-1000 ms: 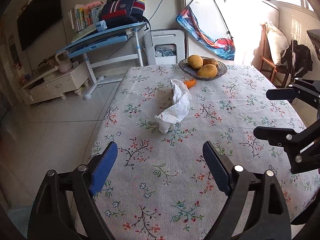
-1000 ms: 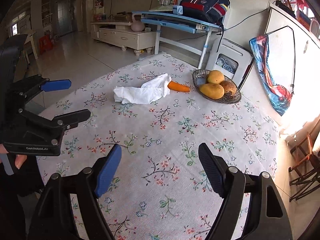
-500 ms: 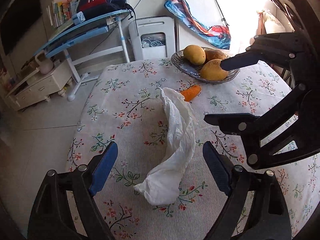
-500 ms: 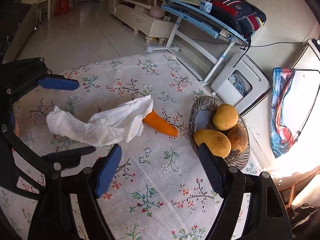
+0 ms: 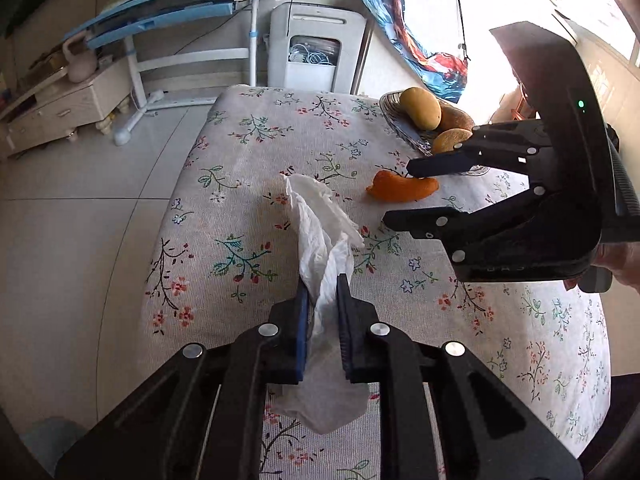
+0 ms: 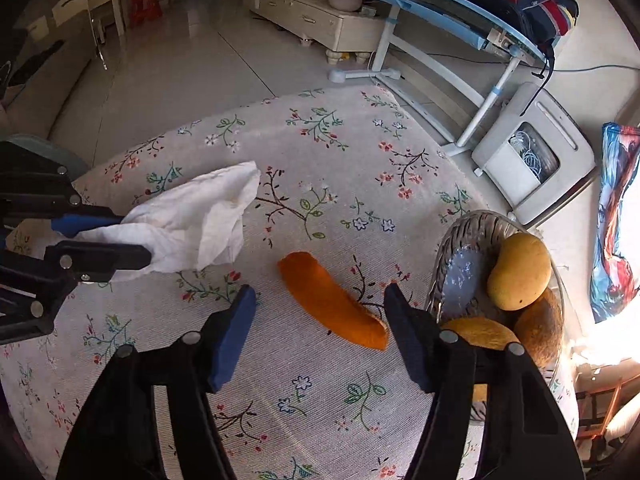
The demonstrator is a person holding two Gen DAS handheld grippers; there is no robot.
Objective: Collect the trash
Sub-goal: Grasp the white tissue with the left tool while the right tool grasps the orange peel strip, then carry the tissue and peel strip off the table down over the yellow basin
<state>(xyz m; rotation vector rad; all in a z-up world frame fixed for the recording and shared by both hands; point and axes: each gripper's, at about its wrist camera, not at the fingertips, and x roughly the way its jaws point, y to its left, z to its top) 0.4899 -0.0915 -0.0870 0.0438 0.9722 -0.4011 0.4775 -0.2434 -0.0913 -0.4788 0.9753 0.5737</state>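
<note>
A crumpled white tissue (image 5: 320, 232) lies on the floral tablecloth (image 5: 248, 152). My left gripper (image 5: 322, 284) is shut on its near end; it also shows in the right wrist view (image 6: 132, 240) holding the tissue (image 6: 196, 220). An orange peel (image 6: 332, 304) lies beside the fruit bowl, also seen in the left wrist view (image 5: 402, 190). My right gripper (image 6: 320, 300) is open, its fingers on either side of the peel, just above it; it shows in the left wrist view (image 5: 400, 192).
A woven bowl (image 6: 452, 248) with mangoes (image 6: 518, 272) stands right of the peel, close to my right finger. The table edge (image 5: 160, 208) drops to tiled floor on the left. A blue desk (image 5: 168, 4) and a white appliance (image 5: 316, 48) stand beyond the table.
My left gripper moved forward and shut on the tissue's near end. My right gripper moved in over the orange peel and stays open.
</note>
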